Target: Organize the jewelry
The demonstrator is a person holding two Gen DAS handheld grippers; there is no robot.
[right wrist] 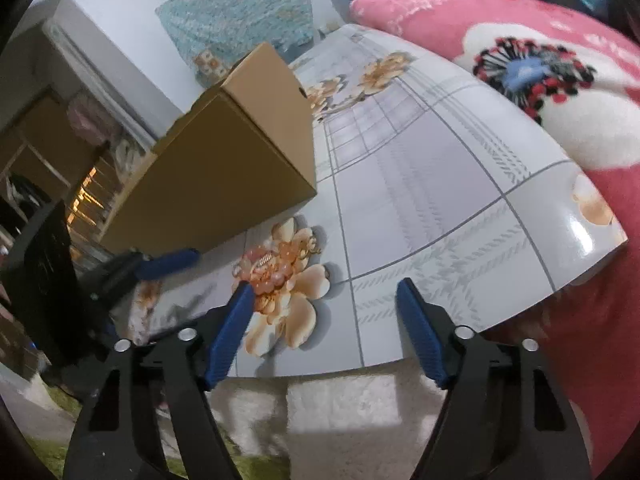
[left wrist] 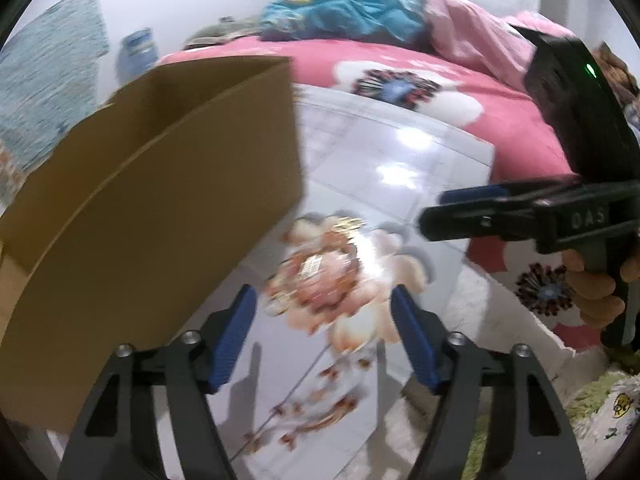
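Note:
A heap of pink-bead and gold jewelry (left wrist: pixel 320 270) lies on a glossy flower-print board (left wrist: pixel 400 152), blurred in the left wrist view. It also shows in the right wrist view (right wrist: pixel 274 270). An open cardboard box (left wrist: pixel 152 200) stands on the board to the left of the heap, also in the right wrist view (right wrist: pixel 224 156). My left gripper (left wrist: pixel 322 332) is open and empty just short of the heap. My right gripper (right wrist: pixel 324 322) is open and empty, its left finger beside the heap; it shows from the side in the left wrist view (left wrist: pixel 440 212).
The board (right wrist: pixel 460 200) lies on a pink flowered blanket (right wrist: pixel 568 92) on a bed. Blue and pink bedding (left wrist: pixel 360 12) is piled behind. A white fluffy rug (right wrist: pixel 340 408) lies below the board's near edge. Shelves (right wrist: pixel 60 168) stand at the left.

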